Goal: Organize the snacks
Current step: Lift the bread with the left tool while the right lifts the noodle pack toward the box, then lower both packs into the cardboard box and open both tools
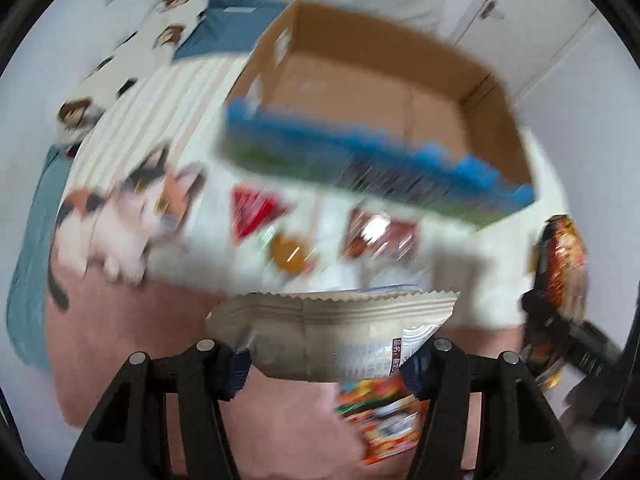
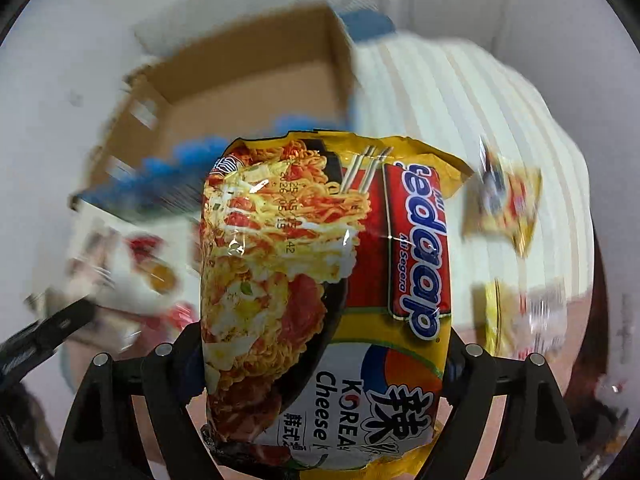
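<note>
In the left wrist view my left gripper (image 1: 326,368) is shut on a grey-silver noodle packet (image 1: 332,332), held crosswise between the pads with its crimped edge facing away. The open cardboard box (image 1: 360,92) with a blue and green front lies ahead, blurred. In the right wrist view my right gripper (image 2: 324,360) is shut on a yellow Mi Sedaap Korean cheese noodle packet (image 2: 320,280) that stands up between the fingers. Beyond it lies the same box (image 2: 240,80). The right gripper and its packet (image 1: 560,264) also show at the right edge of the left wrist view.
Several loose packets lie on the white cover before the box: a red one (image 1: 256,212), an orange one (image 1: 292,256), a brown one (image 1: 380,232). Another orange packet (image 1: 384,416) lies below on pink cloth. Two yellow packets (image 2: 504,204) (image 2: 516,320) rest on striped bedding. A cat print (image 1: 132,216) is left.
</note>
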The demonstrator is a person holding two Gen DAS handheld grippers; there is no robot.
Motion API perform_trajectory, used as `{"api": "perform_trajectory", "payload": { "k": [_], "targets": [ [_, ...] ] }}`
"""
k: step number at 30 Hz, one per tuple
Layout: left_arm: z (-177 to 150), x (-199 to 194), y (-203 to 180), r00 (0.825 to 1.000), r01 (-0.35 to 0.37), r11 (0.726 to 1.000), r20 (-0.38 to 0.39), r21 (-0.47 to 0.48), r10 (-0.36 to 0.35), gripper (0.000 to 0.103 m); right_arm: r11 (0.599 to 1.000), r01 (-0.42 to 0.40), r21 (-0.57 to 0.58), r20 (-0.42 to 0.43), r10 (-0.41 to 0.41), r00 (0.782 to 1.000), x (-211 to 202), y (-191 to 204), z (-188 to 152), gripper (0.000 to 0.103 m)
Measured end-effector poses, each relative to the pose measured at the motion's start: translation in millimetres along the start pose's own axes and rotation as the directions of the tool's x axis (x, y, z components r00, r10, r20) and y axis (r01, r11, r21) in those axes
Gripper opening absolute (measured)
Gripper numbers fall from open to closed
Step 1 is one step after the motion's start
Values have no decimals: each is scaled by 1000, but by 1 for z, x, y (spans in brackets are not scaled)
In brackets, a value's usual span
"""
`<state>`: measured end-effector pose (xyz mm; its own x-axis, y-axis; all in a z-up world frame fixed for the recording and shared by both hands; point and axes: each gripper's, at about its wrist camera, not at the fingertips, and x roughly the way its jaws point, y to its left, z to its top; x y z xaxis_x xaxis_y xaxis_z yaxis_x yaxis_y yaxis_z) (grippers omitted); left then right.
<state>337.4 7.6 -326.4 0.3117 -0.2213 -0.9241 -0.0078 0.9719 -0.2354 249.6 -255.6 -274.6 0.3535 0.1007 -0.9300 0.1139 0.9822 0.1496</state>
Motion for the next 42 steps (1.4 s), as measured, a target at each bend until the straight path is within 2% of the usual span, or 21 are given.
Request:
{"api": "perform_trajectory", "payload": {
  "k": [2, 6, 9, 10, 13, 15, 16, 18, 19, 22, 28, 30, 31, 32, 33, 34, 35, 38, 42],
  "targets": [
    [33, -15, -20, 999, 43, 999, 12, 11, -43, 57, 999, -46, -15, 25, 47, 999, -26, 2, 12, 88],
    [106, -23, -43, 994, 110, 994, -7, 27, -110, 57, 992, -113, -51, 66, 117, 991, -56, 9, 62, 88],
    [165, -4, -50, 992, 119, 992, -50, 40, -117, 58, 992, -105, -66, 86, 111, 990, -54, 13, 91, 88],
    [182, 5, -51, 992, 112, 993, -63, 46, -109, 58, 993, -99, -64, 87, 105, 991, -46, 8, 112, 88],
    [226, 30, -56, 989, 100, 993, -113, 61, -93, 58, 995, -76, -58, 77, 80, 994, -30, -5, 142, 88],
    [245, 48, -55, 986, 91, 994, -144, 55, -82, 58, 997, -60, -53, 55, 63, 996, -15, -19, 165, 88],
    [256, 64, -54, 979, 105, 993, -183, 54, -93, 58, 997, -59, -48, 38, 61, 997, -9, -26, 174, 88],
    [266, 85, -51, 963, 112, 993, -250, 36, -100, 58, 998, -50, -42, 0, 50, 999, 6, -38, 184, 88],
    [272, 103, -50, 947, 124, 992, -300, 29, -110, 58, 998, -46, -48, -24, 45, 999, 16, -34, 193, 88],
    [275, 137, -50, 922, 111, 993, -377, 31, -91, 58, 998, -34, -57, -91, 29, 995, 56, -26, 201, 88],
    [278, 180, -59, 880, 98, 993, -471, 68, -54, 58, 996, 13, -88, -175, -28, 984, 98, -40, 200, 88],
    [278, 195, -64, 856, 75, 994, -517, 77, -25, 58, 995, 38, -93, -203, -56, 978, 107, -47, 202, 89],
    [279, 199, -66, 853, 80, 993, -521, 81, -27, 58, 994, 50, -97, -213, -70, 975, 111, -50, 203, 90],
    [280, 199, -66, 861, 70, 994, -508, 86, -16, 61, 993, 60, -104, -214, -81, 973, 114, -49, 204, 92],
    [283, 197, -67, 880, 51, 994, -475, 95, 0, 71, 992, 62, -113, -210, -85, 974, 118, -42, 208, 95],
    [284, 194, -68, 892, 51, 994, -452, 95, -2, 78, 991, 61, -122, -197, -84, 977, 118, -40, 210, 100],
    [286, 192, -68, 900, 52, 994, -435, 91, -7, 93, 989, 66, -133, -185, -91, 978, 115, -40, 211, 101],
    [288, 182, -68, 928, 56, 996, -372, 76, -23, 95, 989, 67, -135, -163, -89, 983, 102, -48, 211, 101],
    [284, 166, -65, 953, 66, 995, -302, 71, -41, 100, 986, 85, -144, -136, -105, 985, 98, -39, 222, 102]
  ]
}}
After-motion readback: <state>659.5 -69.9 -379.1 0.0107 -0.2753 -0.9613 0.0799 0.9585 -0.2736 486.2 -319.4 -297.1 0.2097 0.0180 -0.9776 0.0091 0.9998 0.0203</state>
